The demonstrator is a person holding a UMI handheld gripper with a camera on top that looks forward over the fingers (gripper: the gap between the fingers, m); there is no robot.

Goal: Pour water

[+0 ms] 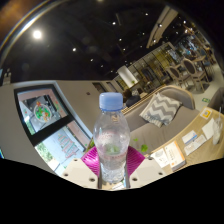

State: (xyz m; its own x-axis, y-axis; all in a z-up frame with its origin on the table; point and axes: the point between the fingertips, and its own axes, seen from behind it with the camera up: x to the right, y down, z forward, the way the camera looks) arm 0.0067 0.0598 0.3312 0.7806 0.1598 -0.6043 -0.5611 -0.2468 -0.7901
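An upright clear water bottle [111,140] with a pale blue cap stands between the pink-padded fingers [92,160], apparently clamped on it.

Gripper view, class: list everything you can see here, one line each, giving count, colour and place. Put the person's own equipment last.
Water bottle: one, clear plastic with a pale blue cap, upright between the fingers.
Table: one, pale, under and beyond the bottle.
Printed sheets: a few, white and green, lying on the table to one side of the bottle.
Cushion: one, grey-and-white zigzag, on a seat beyond the bottle.
Ceiling lights: several, white, overhead.
Gripper: one, pink pads either side of the bottle's lower part; whether they press it cannot be told.
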